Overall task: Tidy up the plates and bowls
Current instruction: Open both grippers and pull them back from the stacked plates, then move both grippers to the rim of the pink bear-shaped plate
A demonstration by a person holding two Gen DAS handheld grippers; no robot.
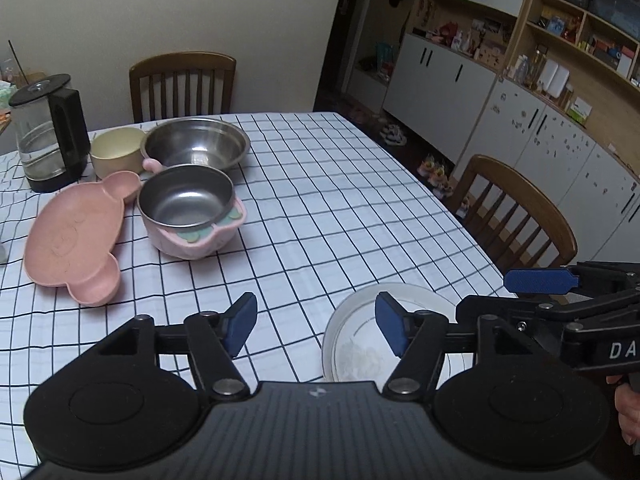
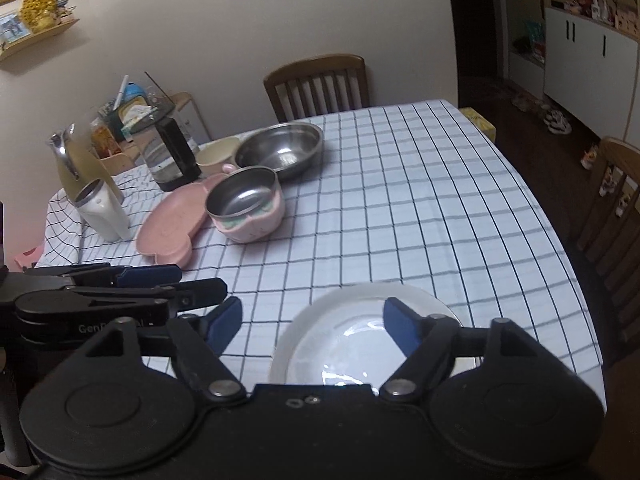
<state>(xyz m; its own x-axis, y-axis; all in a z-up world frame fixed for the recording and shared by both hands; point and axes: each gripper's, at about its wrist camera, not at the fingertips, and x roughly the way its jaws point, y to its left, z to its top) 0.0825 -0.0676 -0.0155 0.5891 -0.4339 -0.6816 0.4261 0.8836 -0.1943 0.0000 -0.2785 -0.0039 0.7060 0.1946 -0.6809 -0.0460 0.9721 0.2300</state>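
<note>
Both grippers, left gripper and right gripper, spread empty, angled down above white plate.

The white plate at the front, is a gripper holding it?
No. The white plate lies on the table, and both the left gripper and the right gripper are open, holding nothing.

Cream wall, wooden chairs, checked tablecloth, white cabinets, dark floor.
</note>
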